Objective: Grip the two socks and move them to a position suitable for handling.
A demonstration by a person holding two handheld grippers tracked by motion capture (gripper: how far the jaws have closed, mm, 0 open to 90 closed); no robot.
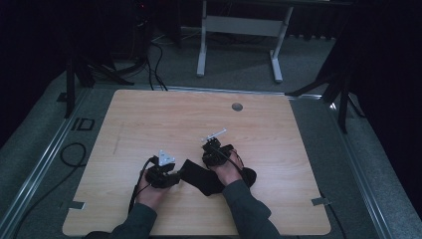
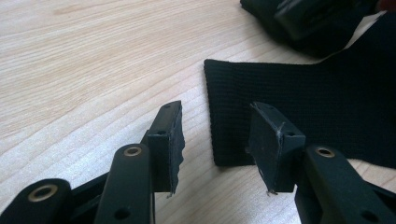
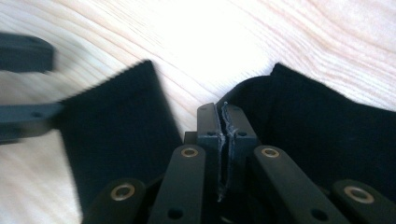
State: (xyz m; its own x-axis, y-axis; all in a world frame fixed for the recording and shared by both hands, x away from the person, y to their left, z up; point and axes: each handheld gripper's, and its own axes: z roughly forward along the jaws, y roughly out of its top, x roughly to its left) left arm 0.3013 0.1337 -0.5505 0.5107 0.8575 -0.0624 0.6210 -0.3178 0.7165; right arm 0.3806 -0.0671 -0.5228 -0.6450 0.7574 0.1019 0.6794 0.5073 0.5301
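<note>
A black sock (image 1: pixel 201 178) lies flat on the wooden table (image 1: pixel 164 114) in front of the person. My left gripper (image 1: pixel 177 175) rests low at its left end. In the left gripper view the left gripper (image 2: pixel 215 135) stands open, one pad on bare wood and the other over the ribbed cuff (image 2: pixel 280 93), with nothing pressed. My right gripper (image 1: pixel 210 165) points down onto the sock's middle. Its jaws (image 3: pixel 223 109) are shut together, and an edge of the sock (image 3: pixel 261 93) runs up into their tips. The other part of the sock (image 3: pixel 116 126) lies to their left.
A round grommet hole (image 1: pixel 237 106) sits near the table's far edge. Behind the table stand a white desk frame (image 1: pixel 201 50) and dark tripod legs (image 1: pixel 343 99). Cables (image 1: pixel 74 154) lie on the floor at left. Tape marks (image 1: pixel 321 201) sit near the front corners.
</note>
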